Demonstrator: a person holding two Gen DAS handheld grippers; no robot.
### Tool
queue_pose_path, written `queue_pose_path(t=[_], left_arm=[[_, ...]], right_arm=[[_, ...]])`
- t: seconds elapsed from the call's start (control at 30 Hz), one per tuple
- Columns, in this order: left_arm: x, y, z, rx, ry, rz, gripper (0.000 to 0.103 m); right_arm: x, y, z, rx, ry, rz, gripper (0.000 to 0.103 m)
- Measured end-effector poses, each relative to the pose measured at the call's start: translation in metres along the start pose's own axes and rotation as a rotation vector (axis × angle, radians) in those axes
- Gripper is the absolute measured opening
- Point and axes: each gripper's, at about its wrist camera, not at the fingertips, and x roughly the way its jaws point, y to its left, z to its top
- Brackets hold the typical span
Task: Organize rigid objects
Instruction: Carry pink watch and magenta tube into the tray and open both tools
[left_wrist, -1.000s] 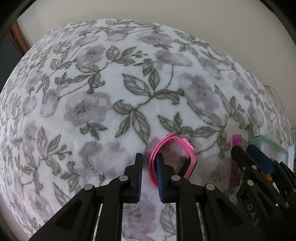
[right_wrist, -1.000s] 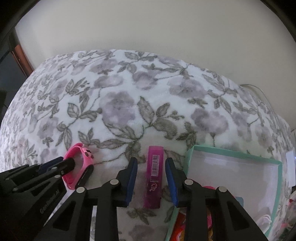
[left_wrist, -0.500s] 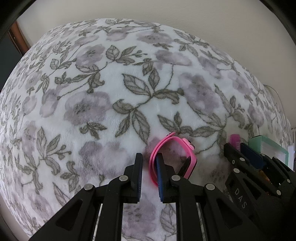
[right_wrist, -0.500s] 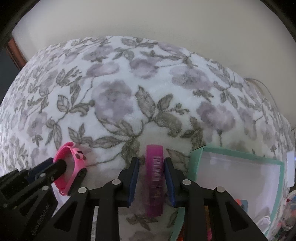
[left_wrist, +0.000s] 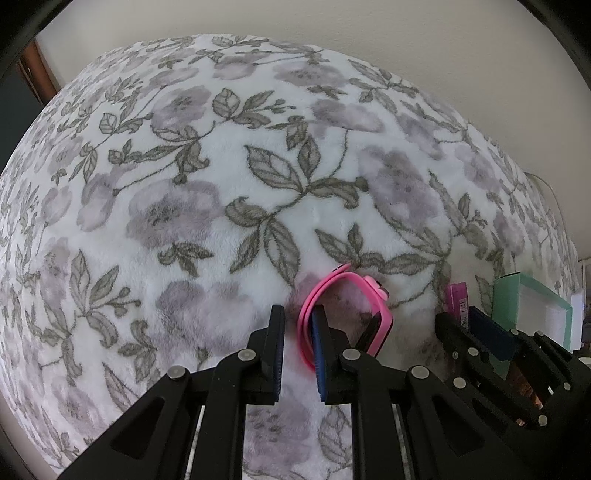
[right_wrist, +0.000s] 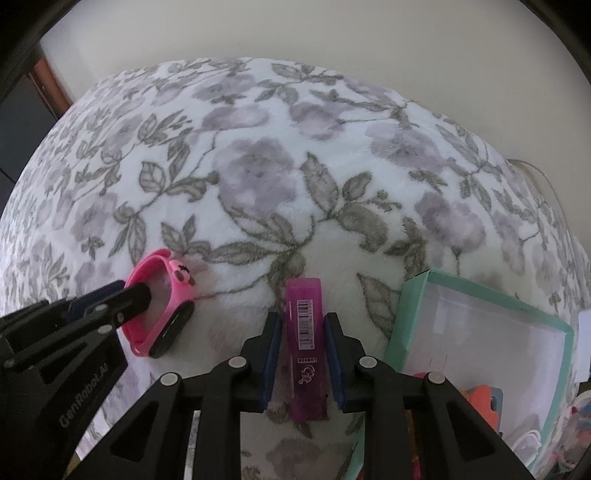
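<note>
Left hand-held gripper points down at a floral fleece blanket, jaws nearly closed around the strap of a pink watch, one pad inside the loop and one outside; whether the pads actually press the strap isn't clear. Right hand-held gripper sits at lower right by a magenta stick, with a mint-green box just beyond it and a plain wall behind the blanket.

**Pinks on a grey floral blanket**

The blanket is white with grey-lilac flowers and grey-green leaves. The watch is bright pink with a black face. The stick is magenta with a white barcode. The box is mint green.
</note>
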Motion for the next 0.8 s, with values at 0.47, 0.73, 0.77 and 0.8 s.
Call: queue_pose_path(t=[0.47, 0.73, 0.77, 0.8], left_arm=[[-0.004, 0.003, -0.009, -0.026, 0.013, -0.021, 0.008], [-0.025, 0.017, -0.019, -0.066, 0.029, -0.06, 0.007], [-0.029, 0.019, -0.02, -0.07, 0.029, -0.066, 0.007], [-0.035, 0.021, -0.021, -0.076, 0.027, -0.073, 0.007]], right_arm=[[-0.023, 0.015, -0.033, 0.008, -0.021, 0.04, 0.021], [-0.061, 0.009, -0.055, 0.071, -0.081, 0.118, 0.021], [-0.066, 0.005, -0.056, 0.078, -0.088, 0.126, 0.021], [-0.07, 0.004, -0.057, 0.084, -0.096, 0.133, 0.021]])
